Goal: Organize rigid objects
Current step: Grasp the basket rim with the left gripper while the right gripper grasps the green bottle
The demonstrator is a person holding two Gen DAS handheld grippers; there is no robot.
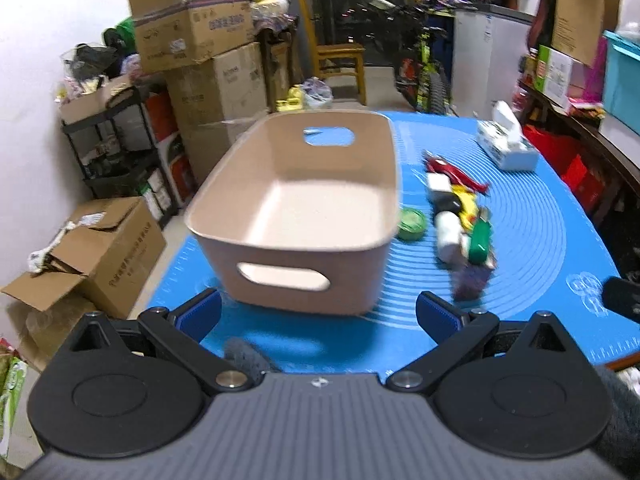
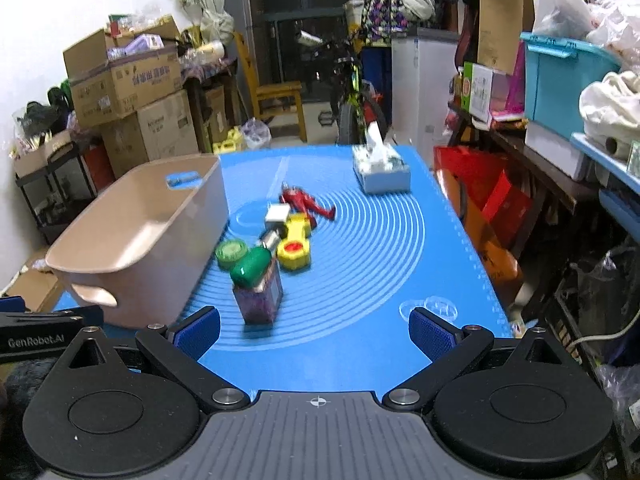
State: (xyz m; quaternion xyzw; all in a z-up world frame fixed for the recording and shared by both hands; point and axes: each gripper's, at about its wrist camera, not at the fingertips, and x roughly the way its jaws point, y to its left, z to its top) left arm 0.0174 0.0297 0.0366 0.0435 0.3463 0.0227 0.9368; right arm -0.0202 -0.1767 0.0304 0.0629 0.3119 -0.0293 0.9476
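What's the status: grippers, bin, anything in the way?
Left gripper open, empty. Right gripper open, empty. Pink bin empty; toy pile loose on mat beside it. Green-capped jar nearest, path clear.

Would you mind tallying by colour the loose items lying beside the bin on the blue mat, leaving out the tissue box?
Green: 2, the round lid and the green-capped jar
Yellow: 1, the yellow toy
Red: 1, the red toy
White: 1, the white block
Silvery: 1, a small blurred piece
Total: 6

Empty beige bin (image 1: 304, 216) on blue mat (image 1: 540, 240), gripper (image 1: 318, 312) spread
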